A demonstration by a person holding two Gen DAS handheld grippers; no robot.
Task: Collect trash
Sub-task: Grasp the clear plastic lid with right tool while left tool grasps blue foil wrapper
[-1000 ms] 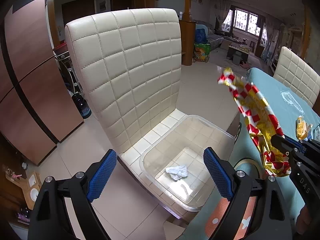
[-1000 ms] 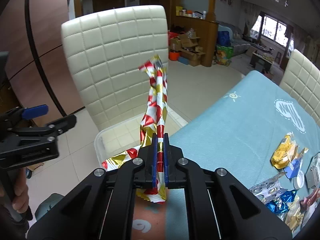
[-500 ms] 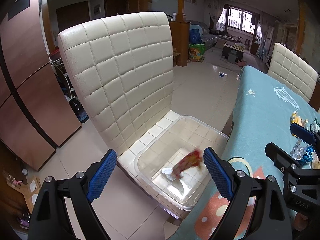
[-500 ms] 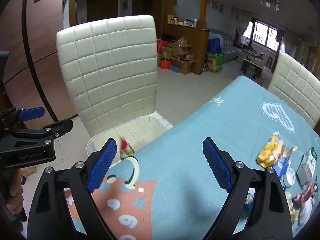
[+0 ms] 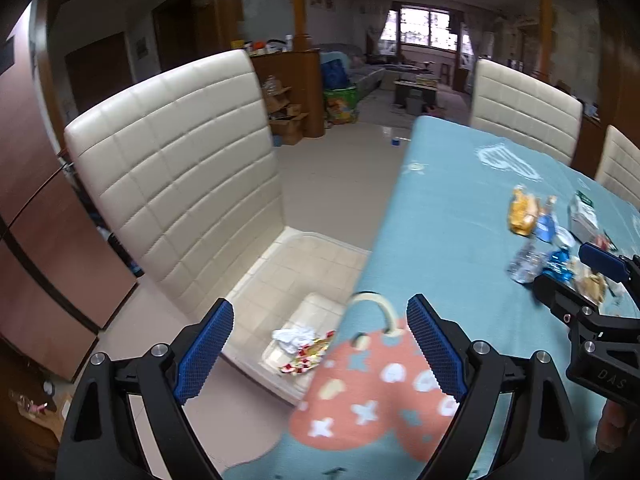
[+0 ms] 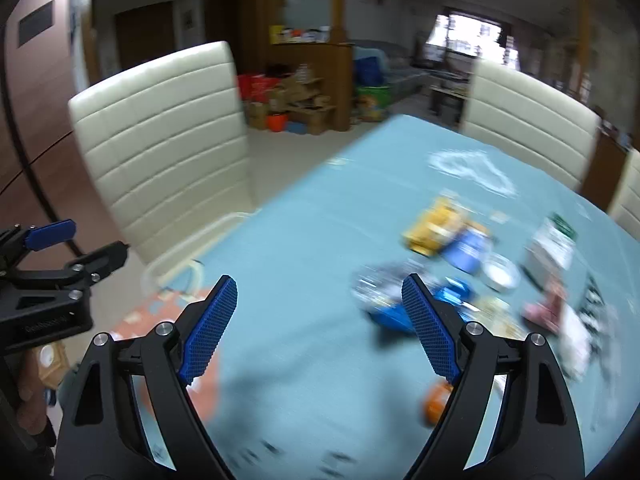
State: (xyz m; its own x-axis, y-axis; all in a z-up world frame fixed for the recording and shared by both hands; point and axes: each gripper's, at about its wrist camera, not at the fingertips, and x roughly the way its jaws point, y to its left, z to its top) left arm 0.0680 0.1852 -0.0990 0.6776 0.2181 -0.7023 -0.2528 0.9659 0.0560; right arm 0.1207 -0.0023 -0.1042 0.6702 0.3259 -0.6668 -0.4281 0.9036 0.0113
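A clear plastic bin [image 5: 256,280] sits on the seat of a cream chair [image 5: 180,168]. Inside it lie a crumpled white tissue [image 5: 294,336] and a red and gold wrapper [image 5: 308,356]. My left gripper [image 5: 320,344] is open and empty above the table corner, next to the bin. My right gripper [image 6: 320,320] is open and empty above the blue tablecloth [image 6: 312,248], facing a pile of wrappers [image 6: 472,272] that is blurred. The right gripper also shows at the right edge of the left wrist view [image 5: 600,280].
More trash lies on the table: a yellow wrapper [image 5: 520,212], a blue wrapper [image 5: 546,224], a white and green carton [image 5: 582,216] and a silver packet [image 5: 526,260]. Two more cream chairs [image 5: 524,108] stand at the far side. A wooden wardrobe [image 5: 36,216] is at the left.
The right gripper opened and dropped the red and gold wrapper into the bin. Both grippers have since swung right, toward the trash on the table.
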